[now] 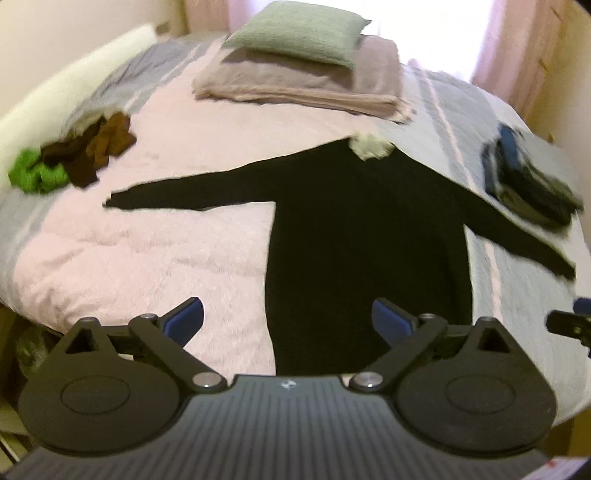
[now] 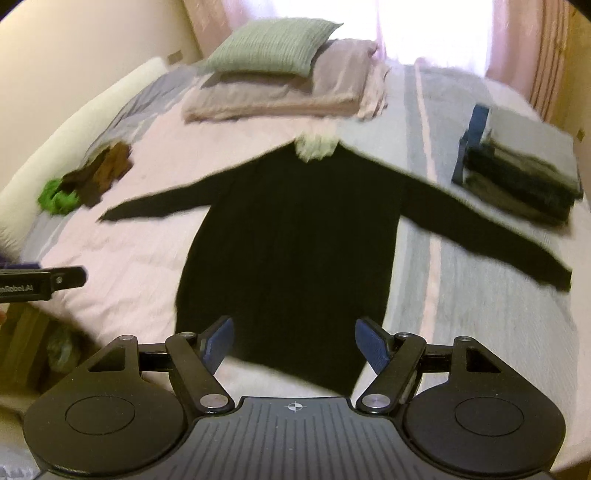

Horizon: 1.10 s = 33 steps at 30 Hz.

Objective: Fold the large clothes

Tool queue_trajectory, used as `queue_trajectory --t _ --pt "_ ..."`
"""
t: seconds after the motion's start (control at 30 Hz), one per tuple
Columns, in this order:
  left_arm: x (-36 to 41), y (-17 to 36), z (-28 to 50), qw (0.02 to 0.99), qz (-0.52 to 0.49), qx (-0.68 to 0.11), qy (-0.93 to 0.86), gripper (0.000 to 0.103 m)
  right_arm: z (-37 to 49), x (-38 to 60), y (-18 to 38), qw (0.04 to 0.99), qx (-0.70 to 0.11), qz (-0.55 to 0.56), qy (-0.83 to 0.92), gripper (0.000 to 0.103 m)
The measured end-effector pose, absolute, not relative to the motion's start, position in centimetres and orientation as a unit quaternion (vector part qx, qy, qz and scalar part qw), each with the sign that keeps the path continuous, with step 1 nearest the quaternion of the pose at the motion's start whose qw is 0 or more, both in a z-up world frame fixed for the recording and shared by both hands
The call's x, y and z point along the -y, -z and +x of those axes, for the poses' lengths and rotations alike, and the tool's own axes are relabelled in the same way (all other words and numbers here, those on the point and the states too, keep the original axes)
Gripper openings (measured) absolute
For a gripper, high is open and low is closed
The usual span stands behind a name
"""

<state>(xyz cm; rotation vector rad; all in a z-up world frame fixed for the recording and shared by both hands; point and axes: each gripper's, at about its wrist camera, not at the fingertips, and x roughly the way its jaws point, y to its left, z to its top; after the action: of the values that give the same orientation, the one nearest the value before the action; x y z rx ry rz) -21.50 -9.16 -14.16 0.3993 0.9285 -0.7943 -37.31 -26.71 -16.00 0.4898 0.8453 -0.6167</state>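
Left gripper (image 1: pixel 287 320): jaws spread wide, nothing between the blue pads; hem edge of the black sweater (image 1: pixel 369 229) below and ahead, not touched.
Right gripper (image 2: pixel 294 341): jaws spread, empty; hovering over the sweater's hem, pads clear of the cloth.
Sweater: laid flat on the bed (image 1: pixel 166 251), hem nearest the jaws, both sleeves stretched out to the sides, pale collar (image 1: pixel 370 147) at the far end.
Bed cover: pink in the middle and left, grey-blue with pale stripes on the right.
Left of sweater: loose heap of brown and green clothes (image 1: pixel 74 158), well apart from the sleeve tip.
Right of sweater: stack of folded dark clothes (image 2: pixel 517 177), near the right sleeve.
Head of bed: folded mauve blanket (image 1: pixel 303 85) with a green cushion (image 1: pixel 299 31) on top.
Room: cream wall at left, bright window with pink curtains (image 2: pixel 513 40) behind.
Writing: white lettering on the other gripper's side in the right wrist view, mirrored and cut off, not readable in full.
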Motion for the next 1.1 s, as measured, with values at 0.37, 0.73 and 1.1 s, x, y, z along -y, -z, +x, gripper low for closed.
queue_trajectory --t 0.37,0.73,1.1 --pt "9.8 25.9 3.0 0.815 0.058 -0.509 0.272 0.091 -29.7 39.0 25.6 0.701 -0.306 0.478 0.432 0.07" --pt "6.8 37.7 21.0 0.817 -0.17 -0.526 0.163 0.082 -26.2 44.5 32.6 0.662 -0.348 0.433 0.504 0.07" --pt "6.5 42.2 26.1 0.83 -0.223 -0.499 0.111 0.04 -25.1 48.9 35.6 0.668 -0.362 0.392 0.519 0.07"
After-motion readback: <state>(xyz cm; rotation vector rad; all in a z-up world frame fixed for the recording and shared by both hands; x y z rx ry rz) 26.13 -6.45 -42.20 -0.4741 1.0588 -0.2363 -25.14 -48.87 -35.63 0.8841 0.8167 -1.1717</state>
